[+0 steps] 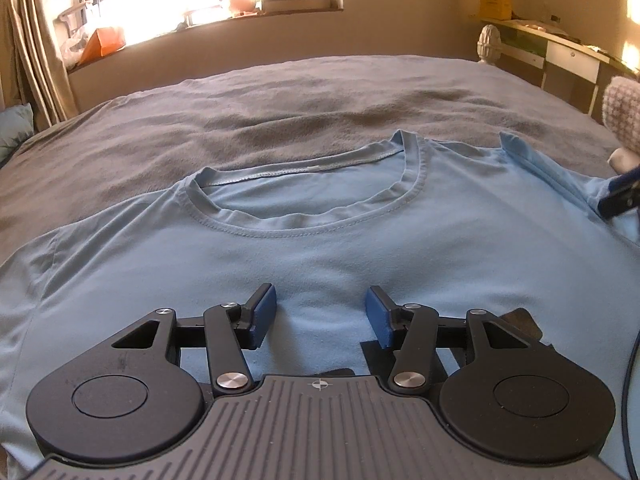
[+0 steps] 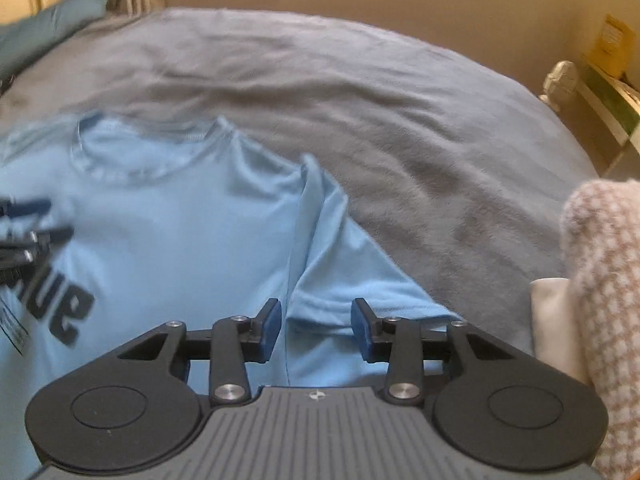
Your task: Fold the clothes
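A light blue T-shirt [image 1: 320, 248] lies spread front-up on a bed covered by a grey blanket [image 1: 240, 112], its round collar pointing away from the person and dark printed lettering [image 2: 60, 312] on the chest. Going left to right: the left gripper [image 1: 320, 316] hovers low over the middle of the shirt just below the collar, its blue-padded jaws parted with only flat cloth beneath them, grasping nothing. Further right, the shirt's right sleeve [image 2: 352, 280] lies flat on the blanket, creased at the shoulder seam. The right gripper [image 2: 318, 330] sits over the hem of that sleeve with its jaws apart and nothing pinched between them; the view is blurred, as if mid-motion. At the far right edge is the person's knitted cream sleeve [image 2: 600, 280]. The shirt looks spread out but not yet folded, so this seems to be the smoothing and positioning step before the first fold. The next move probably calls for pinching the sleeve edge or shoulder and carrying it across the body of the shirt while the other tool steadies the cloth. The blanket is soft and rumpled, so thin fabric may drag or bunch. Beyond the bed, a bright window ledge [image 1: 200, 20] holds clutter, a curtain [image 1: 28, 40] hangs at the left, and a white desk [image 1: 560, 56] stands at the right.
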Demonstrator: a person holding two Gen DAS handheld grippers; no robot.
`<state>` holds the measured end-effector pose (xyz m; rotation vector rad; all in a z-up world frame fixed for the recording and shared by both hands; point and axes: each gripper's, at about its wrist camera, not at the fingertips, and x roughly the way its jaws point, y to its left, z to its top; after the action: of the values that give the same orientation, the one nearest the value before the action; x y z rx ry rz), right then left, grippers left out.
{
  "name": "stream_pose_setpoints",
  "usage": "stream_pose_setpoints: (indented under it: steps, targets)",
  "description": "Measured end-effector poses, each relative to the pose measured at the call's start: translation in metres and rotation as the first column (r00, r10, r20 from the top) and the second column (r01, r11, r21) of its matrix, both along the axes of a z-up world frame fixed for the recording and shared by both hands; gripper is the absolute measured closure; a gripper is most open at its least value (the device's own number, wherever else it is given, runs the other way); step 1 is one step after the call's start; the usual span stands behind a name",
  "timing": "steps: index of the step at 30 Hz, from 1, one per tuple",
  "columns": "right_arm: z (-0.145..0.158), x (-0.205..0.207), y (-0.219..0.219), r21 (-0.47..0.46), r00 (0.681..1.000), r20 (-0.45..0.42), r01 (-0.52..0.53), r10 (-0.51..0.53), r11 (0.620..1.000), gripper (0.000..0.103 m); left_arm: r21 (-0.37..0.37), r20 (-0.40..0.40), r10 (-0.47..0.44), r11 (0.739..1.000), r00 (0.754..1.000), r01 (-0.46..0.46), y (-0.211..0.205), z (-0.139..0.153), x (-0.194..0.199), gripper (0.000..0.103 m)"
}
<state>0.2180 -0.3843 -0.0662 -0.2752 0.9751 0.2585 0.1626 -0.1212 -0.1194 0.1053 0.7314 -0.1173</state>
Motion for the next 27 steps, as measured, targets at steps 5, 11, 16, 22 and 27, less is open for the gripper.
stream_pose_setpoints:
  steps: [5,11,16,22,27]
  targets:
    - [0.008,0.009,-0.02,0.097,0.995,0.036,0.089,-0.093,0.991,0.102,0.004,-0.004,0.0,1.0,1.0,0.0,-0.001,0.0,0.0,0.053]
    - [0.027,0.044,-0.06,0.125,0.945,0.126,0.287,-0.302,0.95,0.102,0.013,-0.003,0.001,1.0,1.0,-0.001,-0.002,0.0,0.0,0.053]
    - [0.017,0.079,-0.089,0.071,0.887,0.159,0.428,-0.434,0.901,0.102,0.016,-0.001,0.002,1.0,1.0,-0.002,-0.003,0.0,0.0,0.053]
    - [-0.005,0.106,-0.105,0.03,0.839,0.194,0.513,-0.509,0.858,0.101,0.022,0.007,0.0,1.0,1.0,0.0,-0.004,-0.001,-0.001,0.052]
    - [0.008,0.098,-0.102,0.077,0.822,0.215,0.523,-0.527,0.849,0.098,0.021,0.006,-0.004,1.0,1.0,0.004,-0.003,-0.001,-0.001,0.052]
